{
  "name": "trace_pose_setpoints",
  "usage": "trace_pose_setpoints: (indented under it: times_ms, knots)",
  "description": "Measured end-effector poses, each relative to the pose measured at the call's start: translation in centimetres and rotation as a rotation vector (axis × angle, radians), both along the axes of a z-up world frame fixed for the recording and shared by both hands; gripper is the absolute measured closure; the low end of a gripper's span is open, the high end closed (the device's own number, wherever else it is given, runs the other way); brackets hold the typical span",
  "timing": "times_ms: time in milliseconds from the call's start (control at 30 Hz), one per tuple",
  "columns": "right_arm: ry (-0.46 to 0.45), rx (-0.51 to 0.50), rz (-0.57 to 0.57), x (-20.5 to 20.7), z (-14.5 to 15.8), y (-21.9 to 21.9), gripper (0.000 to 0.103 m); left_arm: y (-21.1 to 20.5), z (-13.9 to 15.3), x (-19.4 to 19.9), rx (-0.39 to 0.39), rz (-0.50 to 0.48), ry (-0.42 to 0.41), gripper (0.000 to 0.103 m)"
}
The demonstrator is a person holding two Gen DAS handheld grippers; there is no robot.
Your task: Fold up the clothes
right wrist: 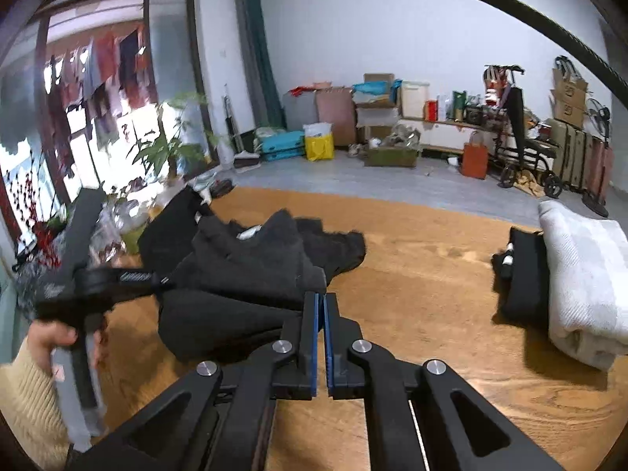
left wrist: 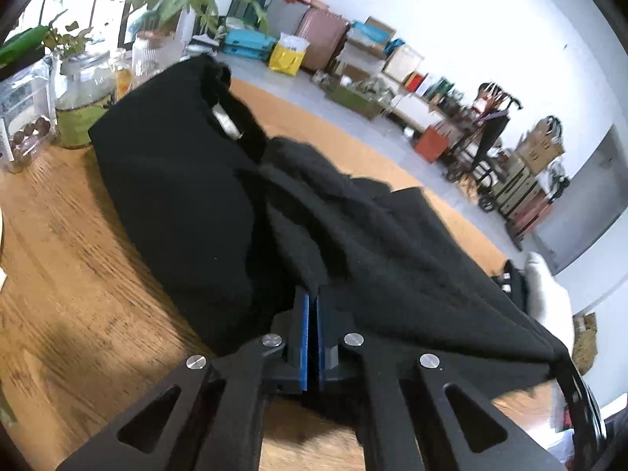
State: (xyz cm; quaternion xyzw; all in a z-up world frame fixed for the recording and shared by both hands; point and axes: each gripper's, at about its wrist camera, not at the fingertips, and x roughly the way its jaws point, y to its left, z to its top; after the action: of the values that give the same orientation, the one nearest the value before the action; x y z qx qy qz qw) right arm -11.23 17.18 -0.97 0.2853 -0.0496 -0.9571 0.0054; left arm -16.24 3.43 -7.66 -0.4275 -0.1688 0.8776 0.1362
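Note:
A black garment (left wrist: 176,180) lies crumpled across the wooden table (left wrist: 70,243), its collar with a white label (left wrist: 227,123) at the far end. My left gripper (left wrist: 313,298) is shut, its blue pads pinching a fold of the garment's near edge. In the right wrist view the same garment (right wrist: 251,267) hangs bunched between both tools. My right gripper (right wrist: 322,298) is shut on a corner of it. The left gripper (right wrist: 167,280) shows there at the left, held by a hand (right wrist: 51,337) in a cream sleeve and gripping the cloth's other side.
Glass jars (left wrist: 84,90) and potted plants (left wrist: 172,4) crowd the table's far left corner. A folded white cloth (right wrist: 585,274) and a folded black piece (right wrist: 526,278) lie at the table's right. Bare wood (right wrist: 412,259) lies between them and the garment.

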Motion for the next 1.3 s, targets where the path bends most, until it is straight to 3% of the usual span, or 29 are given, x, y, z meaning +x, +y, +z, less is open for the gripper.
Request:
trace_pose_setpoints:
  times_ms: [133, 367, 500, 600, 633, 700, 733, 767, 900, 1100, 1267, 1300]
  knots:
    - [0.098, -0.008, -0.011, 1.4, 3.6, 0.5, 0.100, 0.1, 4.0, 2.6, 0.052, -0.048, 0.042, 0.100]
    - [0.376, 0.037, -0.090, 8.9, 13.6, 2.6, 0.102, -0.7, 17.4, 12.4, 0.119, -0.098, 0.279, 0.102]
    - [0.364, 0.065, -0.042, 11.4, 15.3, 2.6, 0.102, -0.4, 20.3, 15.9, 0.083, -0.119, 0.307, 0.103]
    - [0.211, 0.058, 0.052, 10.3, 12.2, 1.5, 0.097, -0.4, 18.8, 15.9, 0.068, -0.101, 0.254, 0.101]
    - [0.139, 0.044, 0.080, 9.3, 10.4, 1.1, 0.095, -0.4, 18.0, 15.7, 0.062, -0.099, 0.230, 0.096]
    - [0.019, 0.013, 0.107, 7.4, 7.0, 0.4, 0.082, -0.4, 16.3, 14.9, 0.027, -0.084, 0.183, 0.052]
    - [-0.016, 0.004, 0.111, 6.6, 5.7, 0.3, 0.074, -0.4, 15.5, 14.3, 0.004, -0.066, 0.164, 0.012]
    - [-0.049, -0.004, 0.115, 5.8, 4.5, 0.1, 0.070, -0.6, 14.4, 13.5, -0.010, -0.032, 0.150, 0.008]
    - [-0.122, -0.032, 0.130, 2.2, 0.6, 0.3, 0.060, -1.1, 11.0, 9.0, -0.041, 0.008, 0.127, 0.008]
    - [-0.156, -0.063, 0.122, -6.4, -2.1, 2.0, 0.052, 0.9, 5.3, -0.7, -0.179, -0.010, 0.096, 0.010]
    - [-0.237, -0.113, 0.152, -14.6, -5.2, 2.6, 0.048, 3.6, 0.7, -6.3, -0.237, -0.120, 0.070, 0.037]
    - [-0.251, -0.124, 0.154, -15.5, -5.8, 2.6, 0.047, 4.2, 0.1, -6.6, -0.247, -0.134, 0.066, 0.039]
